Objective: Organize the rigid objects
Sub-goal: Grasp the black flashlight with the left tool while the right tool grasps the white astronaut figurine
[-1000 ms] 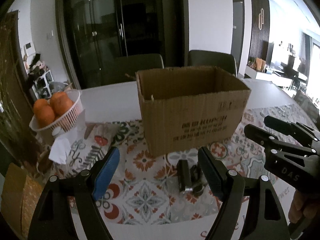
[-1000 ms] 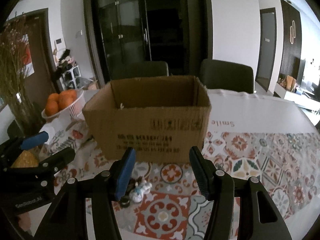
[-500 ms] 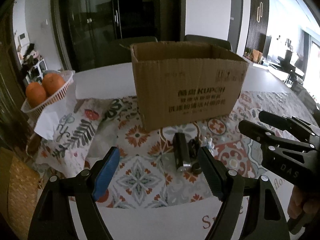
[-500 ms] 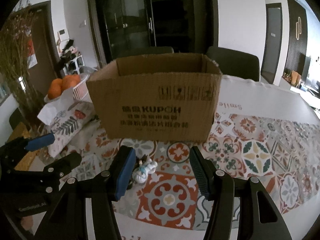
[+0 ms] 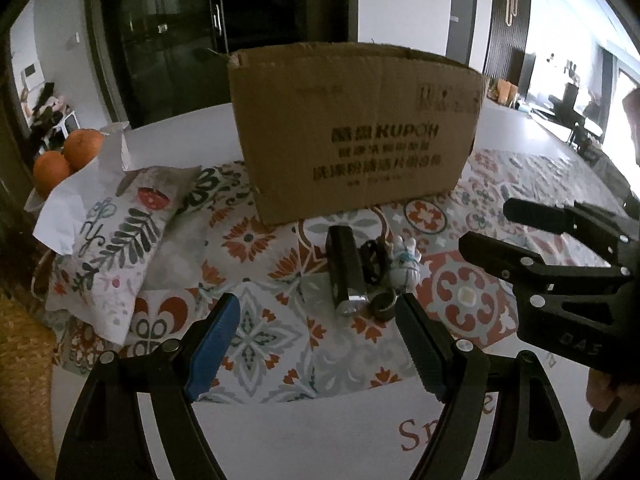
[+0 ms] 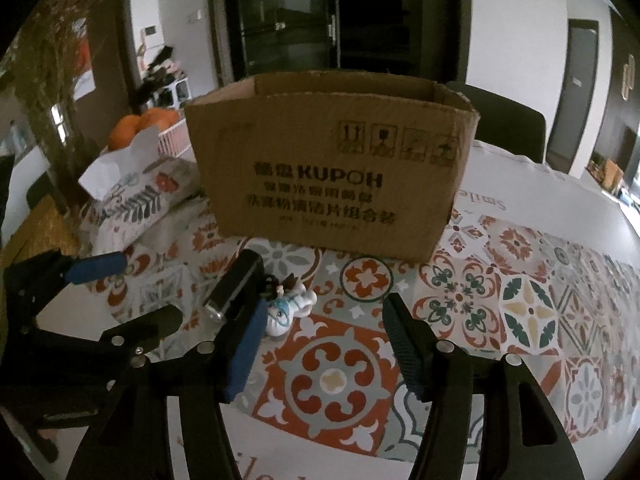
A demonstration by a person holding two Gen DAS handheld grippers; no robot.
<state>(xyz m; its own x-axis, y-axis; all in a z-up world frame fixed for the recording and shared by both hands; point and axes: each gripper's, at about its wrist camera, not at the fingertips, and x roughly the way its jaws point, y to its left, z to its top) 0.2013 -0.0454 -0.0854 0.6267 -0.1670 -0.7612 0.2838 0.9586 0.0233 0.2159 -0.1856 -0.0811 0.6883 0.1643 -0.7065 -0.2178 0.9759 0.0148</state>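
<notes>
Cardboard box (image 5: 356,132) stands open-topped on the patterned worktop (image 5: 472,296). Just before it lie a black rectangular block (image 5: 344,268), a small dark ring (image 5: 383,302) and a white figurine (image 6: 290,309), close together. Left gripper (image 5: 316,340) and right gripper (image 6: 324,340) both hover with jaws apart, holding nothing.
</notes>
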